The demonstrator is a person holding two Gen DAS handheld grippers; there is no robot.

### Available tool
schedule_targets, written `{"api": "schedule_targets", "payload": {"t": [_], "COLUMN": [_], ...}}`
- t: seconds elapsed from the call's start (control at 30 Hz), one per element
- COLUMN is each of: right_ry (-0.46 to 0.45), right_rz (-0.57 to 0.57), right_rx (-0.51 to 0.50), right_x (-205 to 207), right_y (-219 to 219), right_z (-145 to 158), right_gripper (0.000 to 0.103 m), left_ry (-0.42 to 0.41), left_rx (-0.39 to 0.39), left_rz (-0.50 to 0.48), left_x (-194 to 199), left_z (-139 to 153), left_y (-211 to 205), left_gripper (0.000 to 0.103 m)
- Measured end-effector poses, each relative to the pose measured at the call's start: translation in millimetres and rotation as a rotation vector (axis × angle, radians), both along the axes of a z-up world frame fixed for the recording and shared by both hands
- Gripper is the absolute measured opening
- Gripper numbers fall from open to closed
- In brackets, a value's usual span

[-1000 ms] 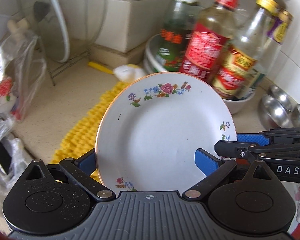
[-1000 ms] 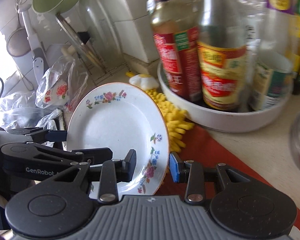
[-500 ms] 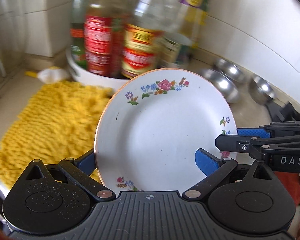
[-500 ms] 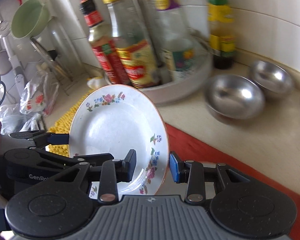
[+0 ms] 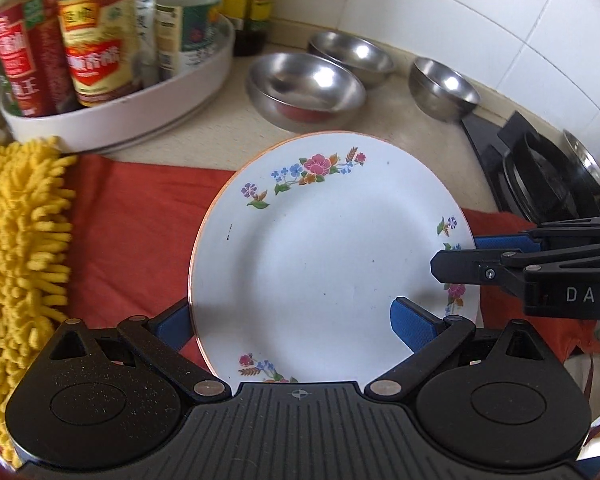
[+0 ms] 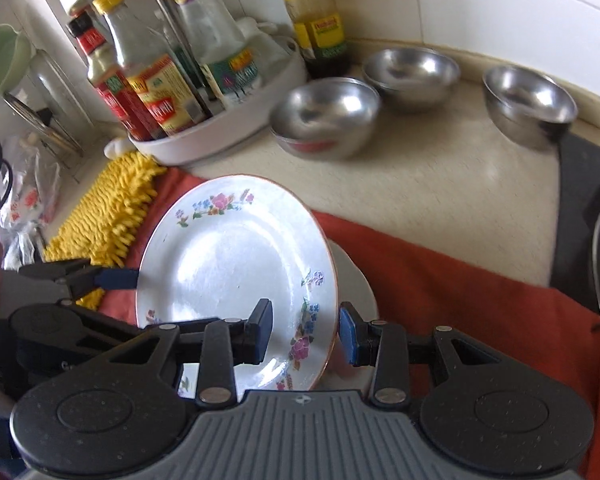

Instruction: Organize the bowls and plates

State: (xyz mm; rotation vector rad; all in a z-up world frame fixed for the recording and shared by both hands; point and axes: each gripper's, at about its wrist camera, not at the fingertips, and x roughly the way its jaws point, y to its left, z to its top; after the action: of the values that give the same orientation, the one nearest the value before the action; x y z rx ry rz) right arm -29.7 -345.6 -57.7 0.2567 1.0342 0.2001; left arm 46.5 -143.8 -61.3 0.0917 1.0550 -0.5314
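A white plate with a flower pattern (image 5: 332, 256) (image 6: 228, 264) hangs tilted above a red cloth (image 5: 132, 220). My left gripper (image 5: 294, 324) is shut on its near left rim, one blue pad behind the plate and one on its face. My right gripper (image 6: 305, 334) is shut on the plate's right rim, and shows in the left wrist view as the right gripper (image 5: 460, 256). A second white plate (image 6: 356, 280) lies on the cloth under the held one, mostly hidden. Three steel bowls (image 5: 304, 84) (image 5: 352, 54) (image 5: 440, 84) stand on the counter behind.
A white tray of sauce bottles (image 5: 140, 116) stands at the back left. A shaggy yellow mat (image 5: 16, 240) lies left of the cloth. A black stove (image 5: 540, 172) with a pan sits at the right. The tiled wall runs behind the bowls.
Both grippers carried the plate to the right along the counter, from over the yellow mat and bottles to over the red cloth. The steel bowls and stove came into view.
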Motion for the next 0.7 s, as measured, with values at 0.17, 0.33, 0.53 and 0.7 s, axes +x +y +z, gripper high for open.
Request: {"api": "schedule_targets", "payload": {"t": [0.17, 0.33, 0.53, 0.7], "right_ry": [0.035, -0.009, -0.057, -0.117], "right_rz": [0.022, -0.006, -0.065, -0.110], "right_rx": [-0.017, -0.025, -0.024, -0.003], "right_x": [-5.4, -3.3, 30.7, 74.8], "right_y": [-11.6, -28.3, -49.2, -61.8], "right_z": [-3.9, 4.0, 8.4, 16.1], "right_gripper": [0.036, 0.036, 0.036, 0.037], "left_ry": [0.035, 0.005, -0.069, -0.103], "left_rx": [0.009, 0.012, -0.003, -0.030], "left_rz": [-0.034, -0.041, 0.024, 0.089], "left_x": [1.0, 5.3, 37.4, 73.1], "left_z": [-5.6, 4.9, 25.7, 34.3], "left_y": [-8.3, -7.6, -12.0, -25.4], "left_gripper": [0.097, 0.098, 0.100, 0.101]}}
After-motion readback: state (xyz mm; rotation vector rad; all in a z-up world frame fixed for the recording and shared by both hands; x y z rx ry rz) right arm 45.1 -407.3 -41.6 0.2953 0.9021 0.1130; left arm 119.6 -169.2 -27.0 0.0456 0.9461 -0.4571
